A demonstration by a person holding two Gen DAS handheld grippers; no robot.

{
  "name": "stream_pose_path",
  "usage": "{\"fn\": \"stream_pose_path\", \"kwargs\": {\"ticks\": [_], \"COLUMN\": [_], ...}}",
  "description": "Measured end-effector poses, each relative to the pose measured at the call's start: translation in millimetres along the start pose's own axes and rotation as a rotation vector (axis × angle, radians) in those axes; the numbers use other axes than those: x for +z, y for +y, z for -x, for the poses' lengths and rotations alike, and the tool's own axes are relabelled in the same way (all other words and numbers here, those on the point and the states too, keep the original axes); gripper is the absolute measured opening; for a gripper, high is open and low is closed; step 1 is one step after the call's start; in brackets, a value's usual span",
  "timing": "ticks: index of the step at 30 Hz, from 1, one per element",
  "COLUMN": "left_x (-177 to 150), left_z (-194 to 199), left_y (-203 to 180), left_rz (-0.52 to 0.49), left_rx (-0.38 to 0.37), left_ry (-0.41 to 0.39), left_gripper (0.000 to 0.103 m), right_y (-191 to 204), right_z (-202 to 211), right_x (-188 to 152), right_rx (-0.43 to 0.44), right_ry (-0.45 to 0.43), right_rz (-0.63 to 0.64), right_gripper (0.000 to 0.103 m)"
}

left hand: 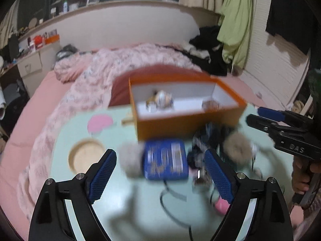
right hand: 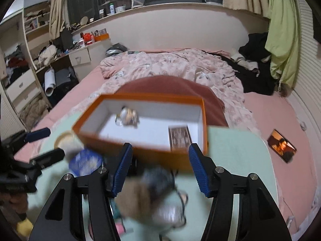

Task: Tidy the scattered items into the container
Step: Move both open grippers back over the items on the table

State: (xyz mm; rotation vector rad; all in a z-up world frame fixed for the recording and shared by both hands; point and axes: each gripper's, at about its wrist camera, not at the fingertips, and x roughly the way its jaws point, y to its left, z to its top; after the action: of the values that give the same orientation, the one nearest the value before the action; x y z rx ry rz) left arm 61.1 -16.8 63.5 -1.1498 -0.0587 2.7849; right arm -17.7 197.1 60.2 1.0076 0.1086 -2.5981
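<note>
An orange box (left hand: 188,126) with a white inside stands on a pale green table (left hand: 120,196); it shows in the right wrist view too (right hand: 152,154). Inside lie a round trinket (left hand: 160,99) and a small brown card (right hand: 179,138). In front of it lie a blue tin (left hand: 165,159), a grey pom-pom (left hand: 131,160), a tan pom-pom (left hand: 238,147) and a dark tangle (left hand: 208,140). My left gripper (left hand: 160,172) is open, its fingers either side of the blue tin. My right gripper (right hand: 160,170) is open and empty over the blurred tan pom-pom (right hand: 134,198) and dark tangle (right hand: 160,180); it also shows in the left wrist view (left hand: 260,116).
A wooden round coaster (left hand: 86,156) and a pink shape (left hand: 99,122) lie on the table's left. A pink item (left hand: 221,205) and a black cord (left hand: 168,202) lie near. The table stands on a bed with a pink quilt (right hand: 170,68). A phone (right hand: 281,145) lies on the bed.
</note>
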Motion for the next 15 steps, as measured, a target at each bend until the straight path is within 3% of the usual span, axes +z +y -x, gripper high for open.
{"fn": "stream_pose_path", "kwargs": {"ticks": [8, 11, 12, 14, 15], "left_x": [-42.5, -47.0, -47.4, -48.2, -47.9], "left_z": [-25.0, -32.1, -35.3, -37.7, -38.2], "left_y": [-5.3, -11.5, -13.8, -16.7, -17.4], "left_rz": [0.057, 0.019, 0.002, -0.016, -0.021], "left_rx": [0.043, 0.095, 0.112, 0.114, 0.111], "left_ry": [0.129, 0.155, 0.171, 0.178, 0.178], "left_gripper": [0.089, 0.095, 0.102, 0.103, 0.103], "right_y": [0.3, -4.5, -7.3, -11.8, -11.0], "right_z": [14.3, 5.8, 2.9, -4.5, -3.7], "right_x": [-56.5, -68.1, -71.6, -78.6, -80.4], "right_rx": [0.014, 0.008, 0.005, 0.0, -0.013], "right_ry": [0.075, 0.128, 0.14, 0.173, 0.164], "right_rz": [-0.003, -0.027, -0.04, -0.07, -0.075], "right_gripper": [0.059, 0.059, 0.059, 0.06, 0.067]}}
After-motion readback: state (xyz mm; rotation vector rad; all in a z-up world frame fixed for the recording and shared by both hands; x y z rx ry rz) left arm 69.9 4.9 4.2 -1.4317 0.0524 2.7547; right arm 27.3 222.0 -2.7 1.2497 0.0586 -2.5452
